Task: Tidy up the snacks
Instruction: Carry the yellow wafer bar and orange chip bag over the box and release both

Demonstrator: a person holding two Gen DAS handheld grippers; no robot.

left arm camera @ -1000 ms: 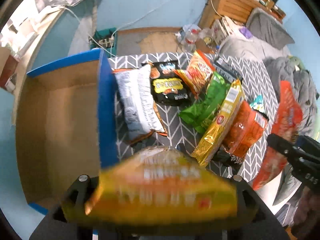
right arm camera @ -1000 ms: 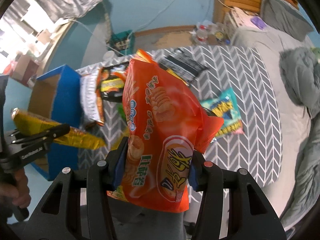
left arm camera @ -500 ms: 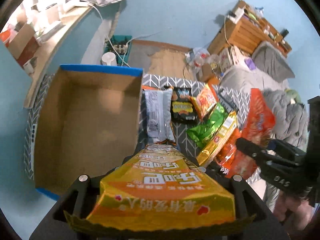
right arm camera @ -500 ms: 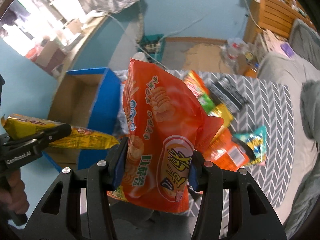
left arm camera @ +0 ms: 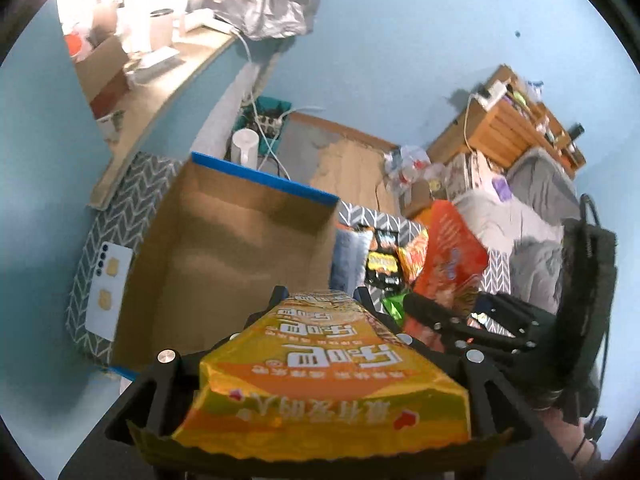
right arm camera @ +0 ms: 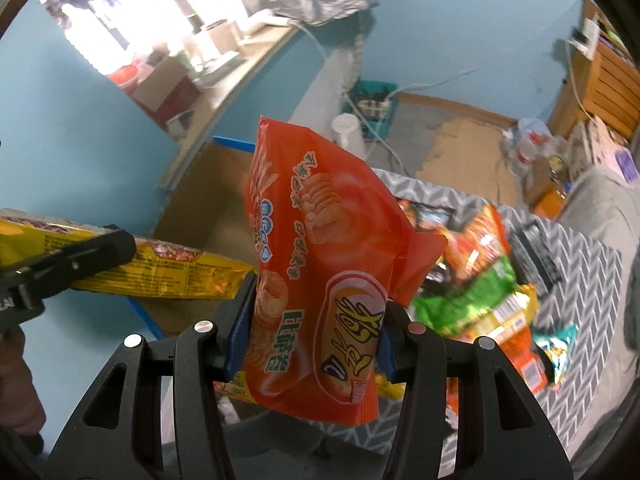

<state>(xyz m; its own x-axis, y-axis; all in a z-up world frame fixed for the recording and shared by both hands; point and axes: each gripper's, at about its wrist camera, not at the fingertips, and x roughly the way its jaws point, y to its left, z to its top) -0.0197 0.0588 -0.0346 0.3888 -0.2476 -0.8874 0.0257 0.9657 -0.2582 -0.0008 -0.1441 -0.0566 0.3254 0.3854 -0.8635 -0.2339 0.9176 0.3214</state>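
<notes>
Left claw (left arm camera: 320, 300) clamps a yellow packet (left arm camera: 332, 364) level above the box (left arm camera: 240, 248); right claw (right arm camera: 316, 320) grips an upright orange bag (right arm camera: 320, 248).

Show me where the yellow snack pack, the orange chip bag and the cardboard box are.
yellow snack pack (left arm camera: 332, 380), left wrist view, on its printed top face.
orange chip bag (right arm camera: 320, 264), right wrist view, middle of its front.
cardboard box (left arm camera: 224, 264), left wrist view, bare inner floor.

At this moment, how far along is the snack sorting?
Nothing looks packed yet: the cardboard box shows only bare floor. In hand: the left gripper clamps a yellow snack pack, held toward the box; the right gripper clamps an orange chip bag. Left: the pile on the chevron cloth, including a green bag and black bag.
</notes>
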